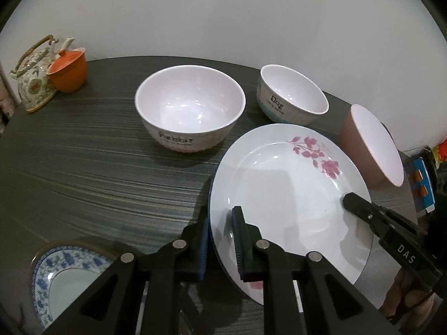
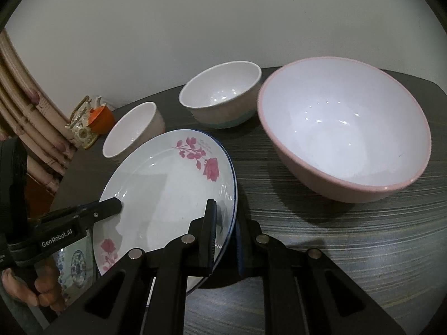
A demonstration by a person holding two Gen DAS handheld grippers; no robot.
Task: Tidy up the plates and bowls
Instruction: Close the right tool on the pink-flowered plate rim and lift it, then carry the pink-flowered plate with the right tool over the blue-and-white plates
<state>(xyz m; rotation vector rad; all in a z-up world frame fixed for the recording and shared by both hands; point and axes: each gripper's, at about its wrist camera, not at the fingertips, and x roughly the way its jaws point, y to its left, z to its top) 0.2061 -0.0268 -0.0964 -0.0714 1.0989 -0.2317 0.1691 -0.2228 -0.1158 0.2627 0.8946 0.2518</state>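
Dark wood-grain counter [image 1: 83, 167] is carrying bowls while both tools, left tool [image 1: 220, 240] and right tool [image 2: 226, 237], are clamping opposite rims of the white rose-printed plate [image 1: 285, 195], lifting it; next it probably needs stacking on the blue-patterned plate [image 1: 64, 273] near left.

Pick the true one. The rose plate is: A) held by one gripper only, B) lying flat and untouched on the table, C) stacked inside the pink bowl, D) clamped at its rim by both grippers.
D: the left gripper and right gripper each pinch opposite rims of the rose plate.
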